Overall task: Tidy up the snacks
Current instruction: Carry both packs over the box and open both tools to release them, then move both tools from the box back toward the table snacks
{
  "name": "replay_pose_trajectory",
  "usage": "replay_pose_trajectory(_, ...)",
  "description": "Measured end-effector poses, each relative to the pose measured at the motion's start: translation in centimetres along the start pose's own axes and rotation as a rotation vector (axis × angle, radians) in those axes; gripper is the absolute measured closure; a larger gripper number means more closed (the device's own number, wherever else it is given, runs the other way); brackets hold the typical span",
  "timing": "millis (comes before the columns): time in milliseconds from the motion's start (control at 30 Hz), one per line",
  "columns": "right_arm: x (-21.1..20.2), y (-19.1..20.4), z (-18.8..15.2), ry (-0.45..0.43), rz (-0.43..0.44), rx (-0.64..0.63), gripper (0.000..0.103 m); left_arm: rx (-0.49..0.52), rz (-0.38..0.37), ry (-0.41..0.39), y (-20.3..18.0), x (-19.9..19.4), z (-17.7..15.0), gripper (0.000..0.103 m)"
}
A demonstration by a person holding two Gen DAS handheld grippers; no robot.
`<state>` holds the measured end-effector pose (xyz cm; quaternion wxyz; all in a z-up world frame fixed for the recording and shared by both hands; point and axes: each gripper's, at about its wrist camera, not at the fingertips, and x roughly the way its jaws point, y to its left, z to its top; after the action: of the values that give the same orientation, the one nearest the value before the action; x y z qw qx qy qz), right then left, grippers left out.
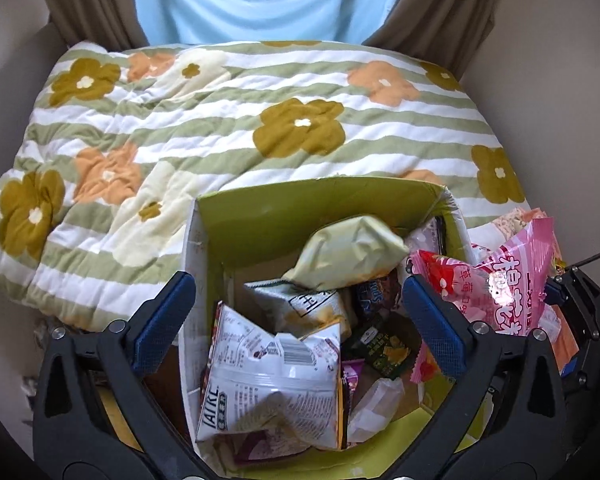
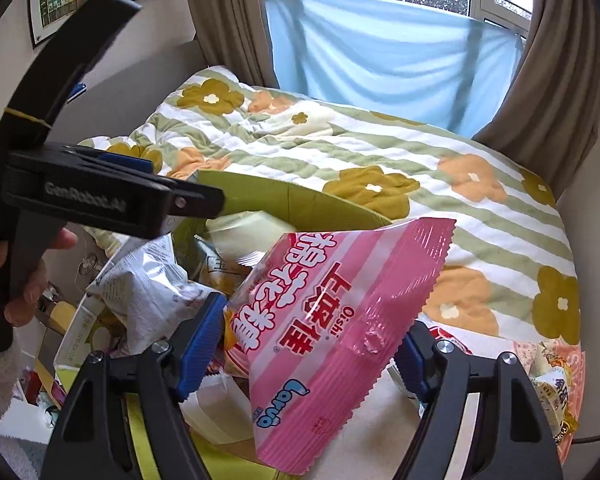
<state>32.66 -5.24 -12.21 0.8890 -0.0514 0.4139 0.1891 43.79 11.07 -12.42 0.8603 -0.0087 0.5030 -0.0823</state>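
Observation:
A green cardboard box (image 1: 268, 216) stands on the bed and holds several snack bags: a white crumpled bag (image 1: 272, 376), a pale green bag (image 1: 348, 252) and a dark green packet (image 1: 384, 352). My left gripper (image 1: 300, 320) is open and empty above the box, its fingers either side of the white bag. My right gripper (image 2: 312, 344) is shut on a pink marshmallow bag (image 2: 332, 328) and holds it at the box's right edge. The pink bag also shows in the left wrist view (image 1: 504, 280). The left gripper's body (image 2: 100, 196) shows in the right wrist view.
A flowered, striped quilt (image 1: 260, 112) covers the bed behind the box. More snack packets (image 2: 552, 380) lie on the bed at the right. Brown curtains (image 2: 228, 16) and a blue cloth (image 2: 380, 52) hang at the window beyond. Clutter lies on the floor at the left (image 2: 40, 380).

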Motion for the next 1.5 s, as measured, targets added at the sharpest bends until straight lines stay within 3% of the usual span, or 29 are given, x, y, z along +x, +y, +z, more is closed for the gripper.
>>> replay_pose_trajectory(167, -0.1, 0.2, -0.5, 0.008, -0.004, -0.024, 0.030, -0.077, 0.011, -0.023, 1.1, -1.1, -2.7, 0.000)
replay_pose_trajectory(533, -0.8, 2.7, 1.0, -0.042, 0.034, -0.088, 0.029, -0.131, 0.066, -0.044, 3.0, -3.5, -6.3, 0.000)
replay_pose_trajectory(600, -0.3, 2.8, 0.9, -0.047, 0.038, -0.075, 0.026, -0.134, 0.070, -0.049, 3.2, -4.1, -6.9, 0.000)
replay_pose_trajectory(667, -0.2, 2.6, 0.6, -0.070, 0.037, -0.047, 0.005, -0.135, 0.074, -0.054, 3.3, -4.6, -7.5, 0.000)
replay_pose_trajectory(700, -0.4, 2.6, 0.4, -0.078, 0.040, -0.042, 0.001, -0.135, 0.072, -0.057, 3.3, -4.9, -7.9, 0.000)
replay_pose_trajectory(900, -2.6, 3.5, -1.5, -0.108, 0.009, -0.054, 0.001, -0.135, 0.055, -0.051, 3.3, -6.0, -10.8, 0.000)
replay_pose_trajectory(1233, -7.4, 4.5, -3.7, -0.140, -0.015, 0.039, 0.001, -0.104, -0.036, -0.110, 2.0, -8.7, -13.5, 0.000)
replay_pose_trajectory(1367, -9.1, 3.7, -5.1, -0.146, -0.027, 0.141, 0.001, -0.068, -0.088, -0.108, 0.4, -8.5, -14.0, 0.000)
replay_pose_trajectory(1500, -11.2, 2.6, -6.8, -0.162, -0.084, 0.166, 0.001, -0.034, -0.130, -0.108, -2.0, -8.3, -14.2, 0.000)
